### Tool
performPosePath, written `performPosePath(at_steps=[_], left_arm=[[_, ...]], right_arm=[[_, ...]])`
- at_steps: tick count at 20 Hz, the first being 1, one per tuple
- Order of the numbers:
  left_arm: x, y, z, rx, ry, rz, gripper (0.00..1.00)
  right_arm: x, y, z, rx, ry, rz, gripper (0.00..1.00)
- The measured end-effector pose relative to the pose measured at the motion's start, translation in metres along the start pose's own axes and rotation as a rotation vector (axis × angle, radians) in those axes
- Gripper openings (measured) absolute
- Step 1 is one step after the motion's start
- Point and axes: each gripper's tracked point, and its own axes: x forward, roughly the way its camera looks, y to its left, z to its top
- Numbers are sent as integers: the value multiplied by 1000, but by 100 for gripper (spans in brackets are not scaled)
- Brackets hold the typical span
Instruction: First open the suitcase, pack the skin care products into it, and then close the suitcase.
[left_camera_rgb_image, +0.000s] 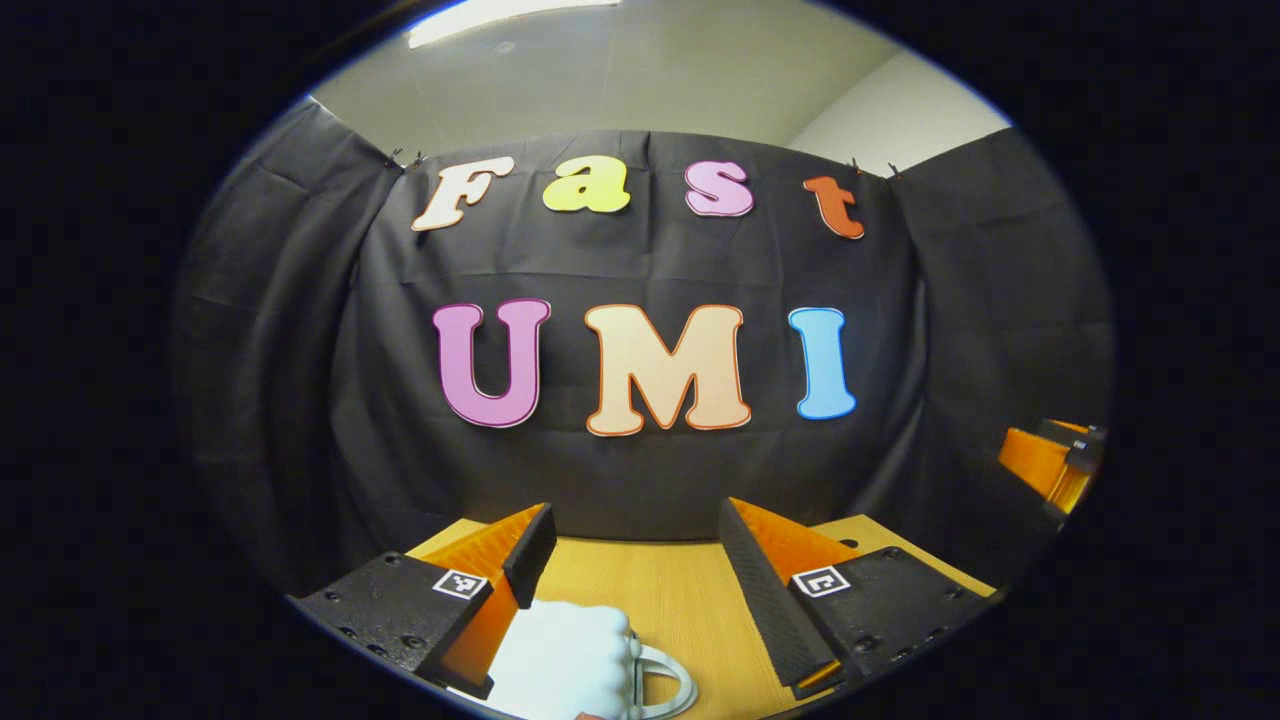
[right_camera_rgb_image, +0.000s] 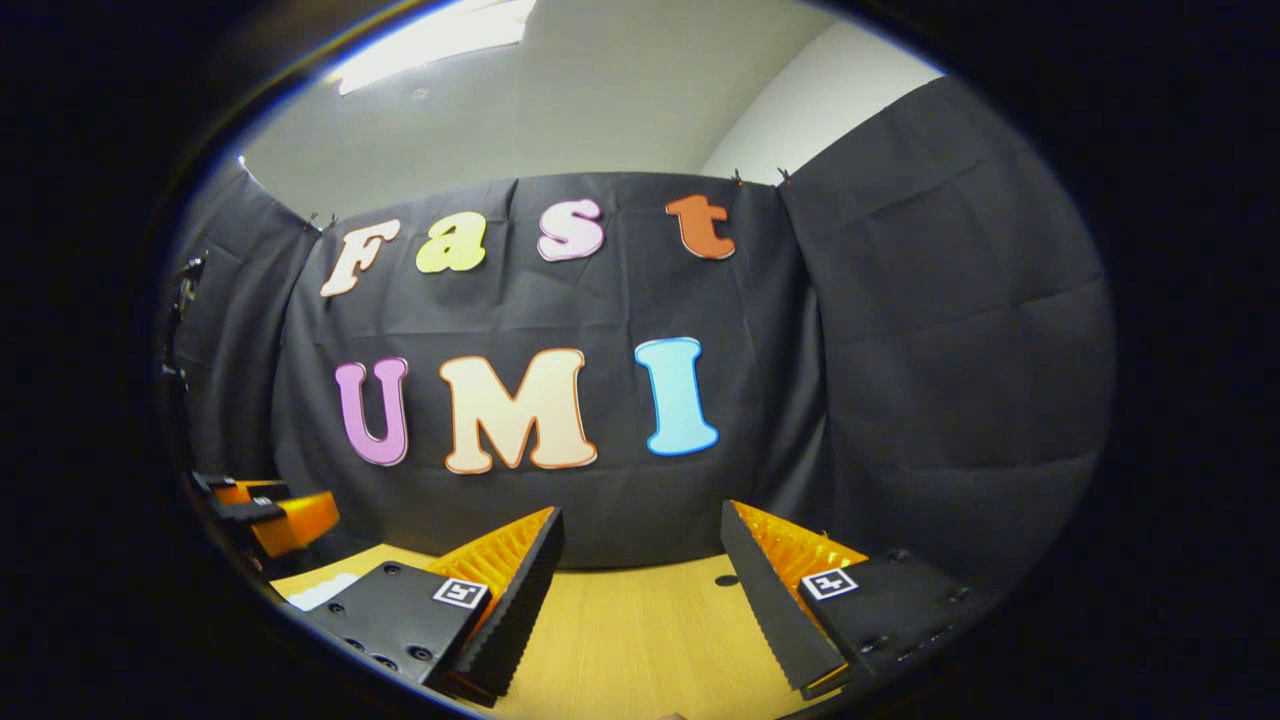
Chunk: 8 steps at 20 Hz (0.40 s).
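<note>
White object (left_camera_rgb_image: 565, 660) sits low between spread left gripper (left_camera_rgb_image: 630, 560) fingers; right gripper (right_camera_rgb_image: 640, 570) spread over bare wooden surface (right_camera_rgb_image: 630, 630).

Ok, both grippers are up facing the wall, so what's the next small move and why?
Probably tip the left gripper down toward the white object at the near edge of the wooden table. Both grippers' fingers are spread with nothing between them, the right gripper too, and both cameras look mostly at the wall.
</note>
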Motion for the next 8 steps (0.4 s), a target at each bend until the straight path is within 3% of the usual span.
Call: performPosePath(at_steps=[6, 8], left_arm=[[-1, 15, 4, -1, -18, -14, 94], [-1, 17, 6, -5, -21, -23, 94]], right_arm=[[-16, 15, 23, -35, -70, -8, 94], [-21, 17, 30, -41, -91, -10, 97]])
